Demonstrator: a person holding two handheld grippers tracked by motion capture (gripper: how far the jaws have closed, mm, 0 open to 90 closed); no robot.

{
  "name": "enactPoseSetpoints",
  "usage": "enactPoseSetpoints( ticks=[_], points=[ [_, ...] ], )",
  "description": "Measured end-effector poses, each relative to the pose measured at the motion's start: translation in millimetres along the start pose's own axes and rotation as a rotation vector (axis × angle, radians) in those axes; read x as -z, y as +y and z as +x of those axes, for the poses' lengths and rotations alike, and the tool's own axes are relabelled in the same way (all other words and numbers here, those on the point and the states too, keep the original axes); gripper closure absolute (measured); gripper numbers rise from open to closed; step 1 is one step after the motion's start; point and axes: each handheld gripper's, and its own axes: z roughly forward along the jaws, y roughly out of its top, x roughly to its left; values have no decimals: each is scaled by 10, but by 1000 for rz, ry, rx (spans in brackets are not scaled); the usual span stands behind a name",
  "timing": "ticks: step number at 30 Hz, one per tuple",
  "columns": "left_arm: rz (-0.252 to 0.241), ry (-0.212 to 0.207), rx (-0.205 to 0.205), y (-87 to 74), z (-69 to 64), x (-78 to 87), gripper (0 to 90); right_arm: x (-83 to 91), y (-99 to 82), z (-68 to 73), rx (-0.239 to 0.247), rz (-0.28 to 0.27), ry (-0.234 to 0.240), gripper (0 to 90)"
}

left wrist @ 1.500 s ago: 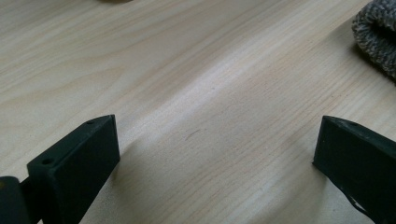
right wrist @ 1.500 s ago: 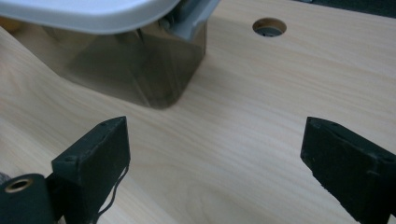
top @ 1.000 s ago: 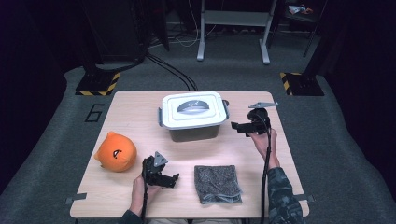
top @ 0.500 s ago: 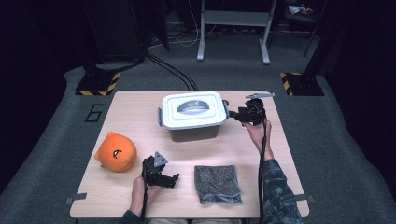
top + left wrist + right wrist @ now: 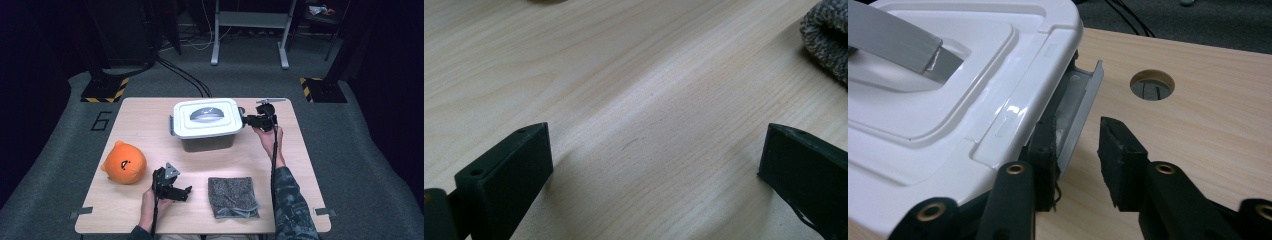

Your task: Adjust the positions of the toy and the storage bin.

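A white-lidded box (image 5: 205, 120) with a grey handle stands at the back middle of the wooden table (image 5: 145, 125). My right gripper (image 5: 246, 120) is at its right side. In the right gripper view, the grey side latch (image 5: 1083, 107) stands between the jaws of my right gripper (image 5: 1078, 132). Those jaws have just been closing. The left jaw lies against the latch's inner side, while the right jaw is still a small gap away. My left gripper (image 5: 186, 194) rests near the front edge, and in its own view the left gripper (image 5: 654, 150) is open wide over bare wood.
An orange plush toy (image 5: 124, 162) sits at the left of the table. A folded grey cloth (image 5: 232, 196) lies at the front, right of the left gripper; its edge (image 5: 826, 37) shows there. A round cable hole (image 5: 1152, 84) is in the tabletop beyond the latch.
My right gripper has moved left to the box's right side, and its jaws have narrowed around the latch. The left gripper has stayed put.
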Motion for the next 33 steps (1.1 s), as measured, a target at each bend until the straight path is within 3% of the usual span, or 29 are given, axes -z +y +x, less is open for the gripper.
enactPoseSetpoints(
  ticks=[5, 9, 23, 33],
  points=[
    [0, 0, -1, 0, -1, 1, 5, -61, 7, 28, 21, 6, 1, 768],
    [-2, 3, -1, -2, -3, 0, 5, -56, 9, 57, 10, 11, -15, 783],
    [-2, 7, -5, -2, -6, 3, 6, 43, -49, 127, -48, 33, -31, 785],
    [-10, 9, 4, -3, -11, -3, 6, 193, -162, 273, -33, 56, -68, 770]
  ],
)
